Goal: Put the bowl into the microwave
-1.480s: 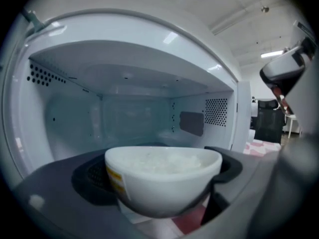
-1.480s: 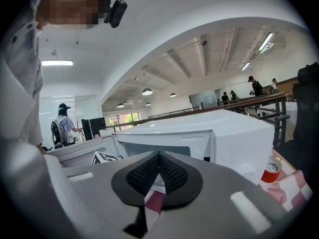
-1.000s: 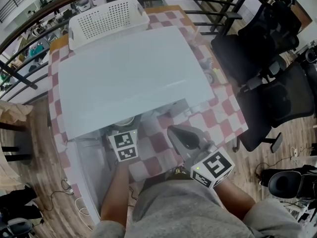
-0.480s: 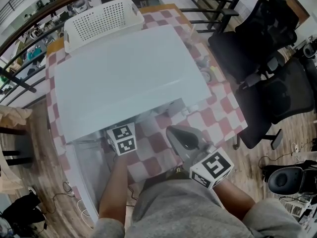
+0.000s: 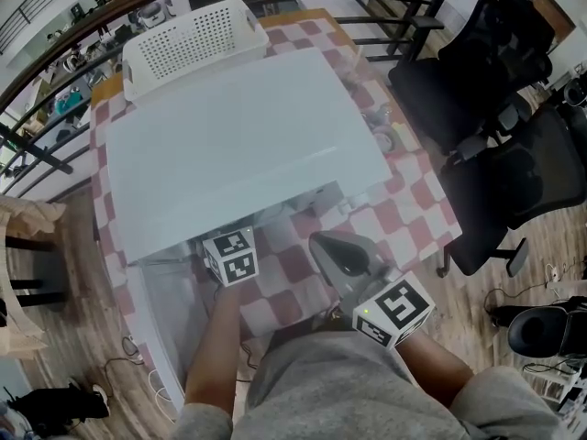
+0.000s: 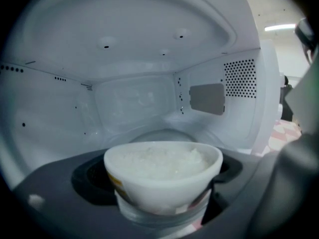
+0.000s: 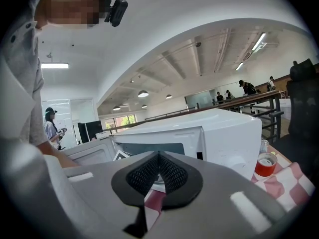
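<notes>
Left tool (image 6: 164,195): clenched on the bowl (image 6: 163,171); my two dark jaws press its sides from left and right.
Bowl: white, round, filled near the rim with something white and grainy, a yellow mark on its left side. I hold it upright inside the mouth of the microwave (image 5: 238,145), with the cavity walls and ceiling all round it.
Bowl and floor of the cavity: I cannot tell whether it touches down or hangs just above.
Turntable (image 6: 159,133): a clear round plate on the cavity floor, just behind the bowl.
Microwave: white, standing on the tabletop (image 5: 404,214), which has a red-and-white checked cover. Its door (image 5: 170,310) is swung open toward my left.
Right tool (image 7: 159,171): shut on nothing, the ribbed pads pressed together. It is over the tabletop's near edge in front of the microwave, to the right of my left tool and apart from it.
Basket (image 5: 197,35): white and perforated, at the far side of the tabletop behind the microwave.
Glass (image 7: 265,164): holds a red drink and stands on the tabletop just right of the microwave.
Chairs (image 5: 495,99): black office chairs beyond the tabletop's right edge.
</notes>
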A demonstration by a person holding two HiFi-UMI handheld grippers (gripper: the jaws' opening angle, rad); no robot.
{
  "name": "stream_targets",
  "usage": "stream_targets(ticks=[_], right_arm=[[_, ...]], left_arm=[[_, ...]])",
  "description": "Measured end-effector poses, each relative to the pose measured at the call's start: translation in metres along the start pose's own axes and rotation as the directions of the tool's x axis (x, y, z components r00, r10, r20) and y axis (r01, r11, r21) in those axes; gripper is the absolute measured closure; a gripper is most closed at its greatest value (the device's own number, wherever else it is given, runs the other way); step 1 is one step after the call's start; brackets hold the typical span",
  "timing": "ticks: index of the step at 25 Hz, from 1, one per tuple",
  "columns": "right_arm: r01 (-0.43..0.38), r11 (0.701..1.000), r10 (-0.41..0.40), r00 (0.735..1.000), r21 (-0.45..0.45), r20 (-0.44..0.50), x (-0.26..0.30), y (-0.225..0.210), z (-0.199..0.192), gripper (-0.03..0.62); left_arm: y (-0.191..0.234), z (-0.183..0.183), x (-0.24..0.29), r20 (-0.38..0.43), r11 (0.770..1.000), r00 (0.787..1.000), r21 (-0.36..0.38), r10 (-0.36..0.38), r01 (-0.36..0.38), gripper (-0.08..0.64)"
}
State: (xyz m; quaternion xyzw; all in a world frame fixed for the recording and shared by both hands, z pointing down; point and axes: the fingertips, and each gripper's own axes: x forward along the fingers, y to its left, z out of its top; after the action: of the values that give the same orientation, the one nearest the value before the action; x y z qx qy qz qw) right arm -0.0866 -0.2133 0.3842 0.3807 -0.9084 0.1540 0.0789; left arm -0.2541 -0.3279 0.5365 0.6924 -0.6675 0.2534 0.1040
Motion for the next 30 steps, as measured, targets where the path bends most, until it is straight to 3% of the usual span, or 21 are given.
stream_targets(ticks=[11, 30], right_arm=[[-0.014, 1.000, 0.014, 1.000, 0.002, 0.005, -0.006, 0.002, -0.001, 0.594], [-0.043, 0.999, 0.044, 0.999, -0.020, 0.025, -0.028, -0.006, 0.003, 0.592]], left_arm=[[0.003, -0.014, -0.006, -0.056, 1.000, 0.998, -0.026, -0.004, 0.003, 0.025], [0.009, -0.004, -0.058, 0.036, 0.995, 0.998, -0.090, 0.048, -0.045, 0.026]])
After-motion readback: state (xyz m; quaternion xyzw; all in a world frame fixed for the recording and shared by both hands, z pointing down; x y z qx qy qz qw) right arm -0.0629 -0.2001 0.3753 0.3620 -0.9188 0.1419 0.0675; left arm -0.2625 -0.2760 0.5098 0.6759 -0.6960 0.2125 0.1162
